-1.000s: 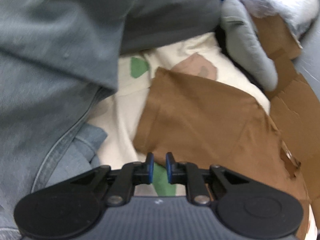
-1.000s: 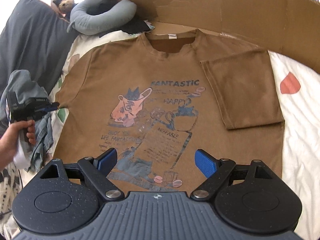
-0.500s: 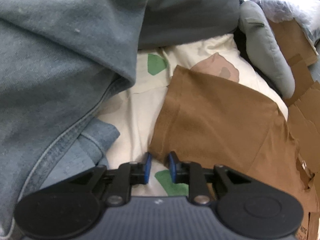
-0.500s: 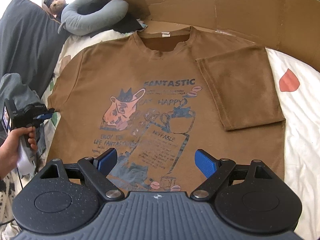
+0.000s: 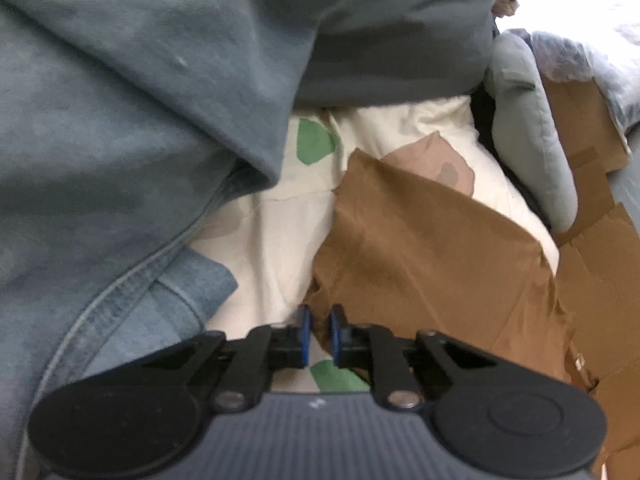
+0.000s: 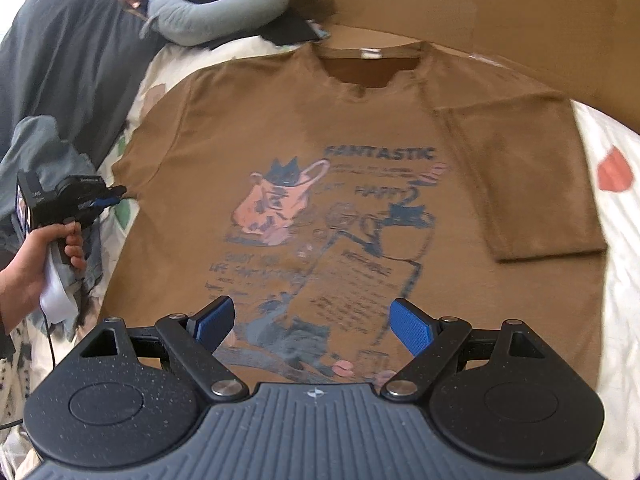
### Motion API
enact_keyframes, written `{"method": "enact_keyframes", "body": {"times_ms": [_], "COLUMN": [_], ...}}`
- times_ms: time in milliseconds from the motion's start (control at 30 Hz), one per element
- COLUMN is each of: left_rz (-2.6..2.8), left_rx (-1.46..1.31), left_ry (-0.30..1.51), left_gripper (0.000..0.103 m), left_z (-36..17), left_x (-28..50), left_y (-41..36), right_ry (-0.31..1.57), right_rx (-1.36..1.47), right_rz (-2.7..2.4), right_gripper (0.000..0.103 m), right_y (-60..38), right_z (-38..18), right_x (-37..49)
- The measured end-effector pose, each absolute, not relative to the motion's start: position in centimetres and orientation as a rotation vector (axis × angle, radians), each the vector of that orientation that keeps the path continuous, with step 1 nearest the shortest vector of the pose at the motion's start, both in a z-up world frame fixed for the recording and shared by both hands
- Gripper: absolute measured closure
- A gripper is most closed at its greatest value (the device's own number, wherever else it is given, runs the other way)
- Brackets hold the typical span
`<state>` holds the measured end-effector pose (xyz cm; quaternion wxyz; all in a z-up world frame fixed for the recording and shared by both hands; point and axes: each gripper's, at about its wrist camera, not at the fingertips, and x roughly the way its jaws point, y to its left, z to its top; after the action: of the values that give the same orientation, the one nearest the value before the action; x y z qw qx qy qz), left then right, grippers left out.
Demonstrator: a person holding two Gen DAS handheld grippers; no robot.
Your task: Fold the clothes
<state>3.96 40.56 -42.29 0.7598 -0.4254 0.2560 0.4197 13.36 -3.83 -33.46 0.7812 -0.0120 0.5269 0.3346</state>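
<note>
A brown T-shirt [image 6: 320, 128] with a blue and pink print lies face up on the bed, its right sleeve [image 6: 528, 184] folded inward over the chest. The left sleeve [image 5: 420, 240] lies spread out on the cream sheet. My left gripper [image 5: 319, 330] is at that sleeve's lower corner, its blue pads nearly together with the bunched hem between the tips. The right wrist view shows the left gripper [image 6: 114, 198], held by a hand [image 6: 28, 272], at the shirt's left edge. My right gripper [image 6: 312, 320] hovers open over the shirt's lower hem, holding nothing.
Grey-blue denim clothing [image 5: 120, 120] is piled left of the sleeve. A dark pillow [image 6: 68, 60] and a grey neck pillow [image 6: 216, 4] lie at the head of the bed. Cardboard [image 6: 460, 4] stands behind the collar. The cream patterned sheet [image 6: 624, 248] shows at the right.
My left gripper moved from the sheet to the left sleeve's corner and its pads narrowed around the hem. The right gripper stayed open and drifted slightly forward and down over the shirt.
</note>
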Motion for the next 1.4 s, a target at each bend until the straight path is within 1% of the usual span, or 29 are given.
{"method": "enact_keyframes", "body": {"times_ms": [133, 167, 200, 233, 267, 300, 333, 367, 400, 467, 667, 700, 833, 900, 933, 1200, 1400], "left_rz": [0.893, 0.883, 0.876, 0.869, 0.860, 0.852, 0.847, 0.841, 0.832, 0.813, 0.776, 0.770, 0.744, 0.735, 0.731, 0.684, 0.666], "left_rx": [-0.885, -0.878, -0.869, -0.860, -0.854, -0.848, -0.841, -0.835, -0.827, -0.811, -0.763, -0.761, -0.751, -0.752, -0.760, -0.749, -0.759], "left_ry": [0.525, 0.516, 0.511, 0.506, 0.501, 0.495, 0.491, 0.487, 0.482, 0.477, 0.469, 0.469, 0.460, 0.455, 0.449, 0.430, 0.421], "left_gripper": [0.095, 0.095, 0.095, 0.095, 0.096, 0.096, 0.096, 0.096, 0.096, 0.097, 0.097, 0.097, 0.097, 0.097, 0.097, 0.097, 0.097], "left_z": [-40.8, -40.4, -40.0, -39.6, -39.2, -38.8, -38.4, -38.1, -37.8, -37.3, -36.2, -36.1, -35.5, -35.1, -35.0, -34.0, -34.0], "left_x": [3.7, 3.7, 3.8, 3.9, 4.0, 4.0, 4.1, 4.2, 4.3, 4.6, 5.5, 5.6, 5.7, 5.6, 5.6, 5.7, 5.5], "left_y": [40.4, 40.4, 40.4, 40.5, 40.5, 40.6, 40.5, 40.5, 40.4, 40.2, 39.7, 39.6, 39.1, 38.9, 38.8, 37.8, 37.2], "right_ry": [1.121, 1.123, 1.128, 1.134, 1.140, 1.144, 1.147, 1.149, 1.149, 1.148, 1.142, 1.141, 1.138, 1.137, 1.136, 1.127, 1.126], "right_rx": [-0.029, -0.030, -0.032, -0.035, -0.039, -0.039, -0.039, -0.038, -0.041, -0.049, -0.074, -0.078, -0.066, -0.058, -0.055, -0.028, -0.029], "right_rz": [0.792, 0.813, 0.831, 0.848, 0.864, 0.882, 0.902, 0.921, 0.940, 0.975, 1.081, 1.098, 1.131, 1.146, 1.153, 1.175, 1.179], "right_gripper": [0.015, 0.022, 0.031, 0.036, 0.044, 0.049, 0.050, 0.054, 0.062, 0.068, 0.068, 0.072, 0.075, 0.092, 0.093, 0.093, 0.093], "right_y": [-1.6, -0.9, -0.1, 0.7, 1.5, 2.3, 3.1, 3.9, 4.8, 6.6, 12.0, 12.9, 15.9, 17.4, 18.1, 22.6, 24.0], "right_z": [-34.0, -34.3, -34.7, -35.0, -35.3, -35.6, -36.0, -36.3, -36.5, -37.1, -38.7, -39.0, -40.0, -40.5, -40.8, -41.6, -41.4], "right_x": [13.7, 13.9, 14.0, 14.0, 14.1, 14.2, 14.2, 14.3, 14.3, 14.3, 14.4, 14.4, 14.5, 14.6, 14.6, 15.5, 15.9]}}
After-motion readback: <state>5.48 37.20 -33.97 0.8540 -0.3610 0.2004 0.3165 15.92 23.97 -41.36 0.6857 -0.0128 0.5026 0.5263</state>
